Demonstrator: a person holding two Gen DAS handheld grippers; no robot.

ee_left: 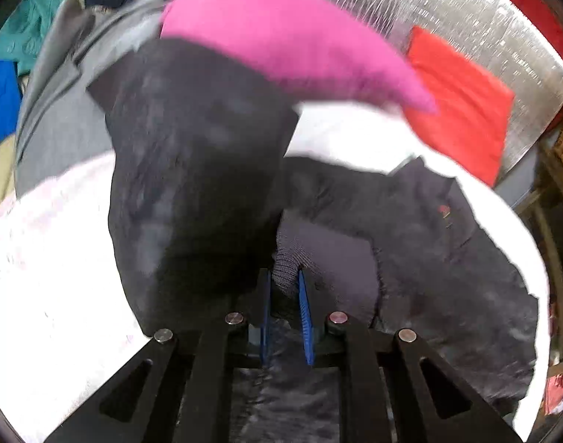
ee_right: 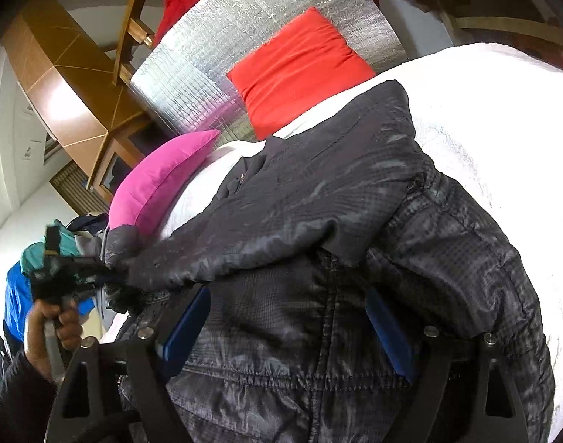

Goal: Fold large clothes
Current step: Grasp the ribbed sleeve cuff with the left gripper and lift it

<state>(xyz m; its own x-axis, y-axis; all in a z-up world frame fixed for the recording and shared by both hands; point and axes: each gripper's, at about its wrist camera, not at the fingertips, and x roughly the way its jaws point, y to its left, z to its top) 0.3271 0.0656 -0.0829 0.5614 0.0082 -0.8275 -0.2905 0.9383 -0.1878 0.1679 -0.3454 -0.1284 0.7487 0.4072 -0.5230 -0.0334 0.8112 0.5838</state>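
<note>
Left wrist view: left claw (ee_left: 286, 295) pinched on the jacket (ee_right: 318, 277) cuff (ee_left: 289, 269) to lift the sleeve over; right claw (ee_right: 287, 328) wide (gripping nothing), pinning the jacket flat on the bed (ee_right: 503, 129).

The left hand-held gripper (ee_left: 286, 302) has two thin blue pads (ee_left: 305, 317) with ribbed faces, set between black bars shaped like flat struts with long cut-out slots. Four round silver screws (ee_left: 234, 318) sit on the bars just behind the pads. The right hand-held gripper (ee_right: 287, 326) has the same build: blue pads, black slotted bars, silver screws. The person's hand (ee_right: 56, 332) comes out of a dark sleeve (ee_right: 21, 384).
</note>
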